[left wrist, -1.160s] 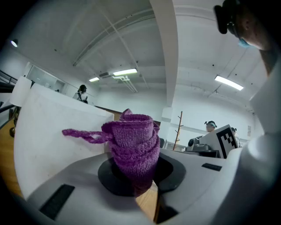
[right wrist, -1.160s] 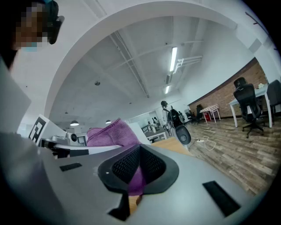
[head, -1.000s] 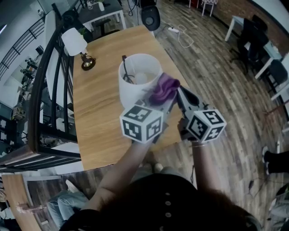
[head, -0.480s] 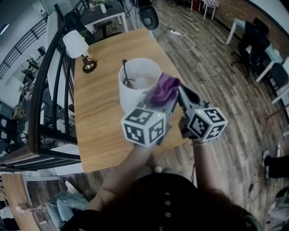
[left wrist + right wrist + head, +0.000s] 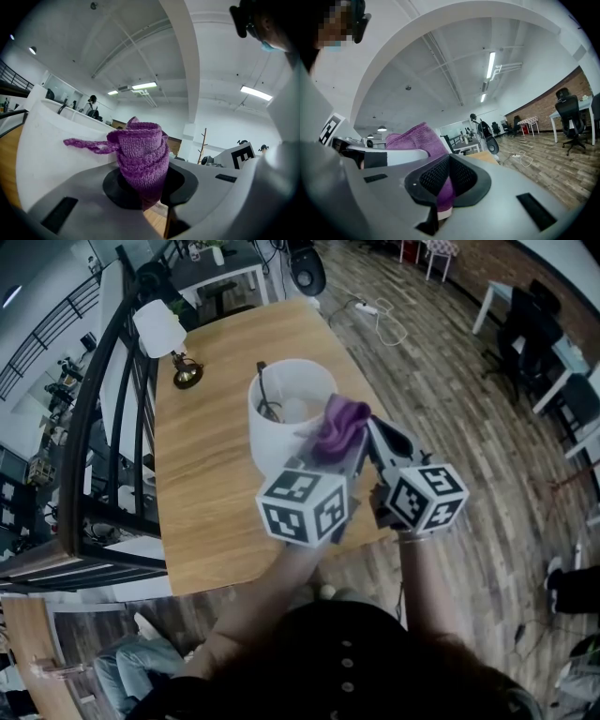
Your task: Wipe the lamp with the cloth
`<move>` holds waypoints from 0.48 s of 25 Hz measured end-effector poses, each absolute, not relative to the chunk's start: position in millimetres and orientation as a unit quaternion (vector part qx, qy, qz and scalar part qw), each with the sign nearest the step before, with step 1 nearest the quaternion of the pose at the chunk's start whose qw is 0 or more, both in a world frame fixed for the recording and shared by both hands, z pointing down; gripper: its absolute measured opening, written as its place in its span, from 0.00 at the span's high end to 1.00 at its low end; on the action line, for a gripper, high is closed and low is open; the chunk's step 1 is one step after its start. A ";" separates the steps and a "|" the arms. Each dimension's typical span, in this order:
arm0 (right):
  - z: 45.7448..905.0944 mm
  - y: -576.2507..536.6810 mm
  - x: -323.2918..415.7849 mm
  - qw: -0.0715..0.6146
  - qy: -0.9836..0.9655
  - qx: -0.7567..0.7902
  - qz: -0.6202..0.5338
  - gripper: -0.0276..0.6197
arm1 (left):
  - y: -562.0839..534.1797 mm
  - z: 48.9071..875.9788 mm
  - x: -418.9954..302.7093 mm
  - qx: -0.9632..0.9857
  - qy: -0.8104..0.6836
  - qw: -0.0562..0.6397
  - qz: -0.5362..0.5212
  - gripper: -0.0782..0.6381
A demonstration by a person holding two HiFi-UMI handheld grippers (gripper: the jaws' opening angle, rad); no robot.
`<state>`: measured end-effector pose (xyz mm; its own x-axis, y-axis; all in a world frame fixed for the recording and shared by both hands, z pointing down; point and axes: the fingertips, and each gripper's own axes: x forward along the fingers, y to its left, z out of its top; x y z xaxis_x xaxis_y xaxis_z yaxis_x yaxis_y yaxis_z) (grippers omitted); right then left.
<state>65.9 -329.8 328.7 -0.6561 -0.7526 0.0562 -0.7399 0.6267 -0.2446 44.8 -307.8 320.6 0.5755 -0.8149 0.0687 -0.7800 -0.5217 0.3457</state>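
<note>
Together, the left gripper and the right gripper are each clamped on the purple knitted cloth, which rests against the near rim of the white drum-shaded lamp standing on the light wooden surface.

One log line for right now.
left gripper shut on purple cloth | right gripper shut on same cloth | cloth at white lampshade rim
</note>
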 end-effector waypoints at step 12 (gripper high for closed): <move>342.4 -320.6 63.1 0.005 0.903 -0.409 -0.134 0.94 | -308.5 324.9 39.4 0.837 -0.509 0.185 -0.085 0.81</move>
<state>63.1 -320.6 342.4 -0.6657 -0.7395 0.1002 -0.7367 0.6299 -0.2458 39.4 -308.5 324.9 0.4683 -0.8824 0.0452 -0.8195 -0.4146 0.3957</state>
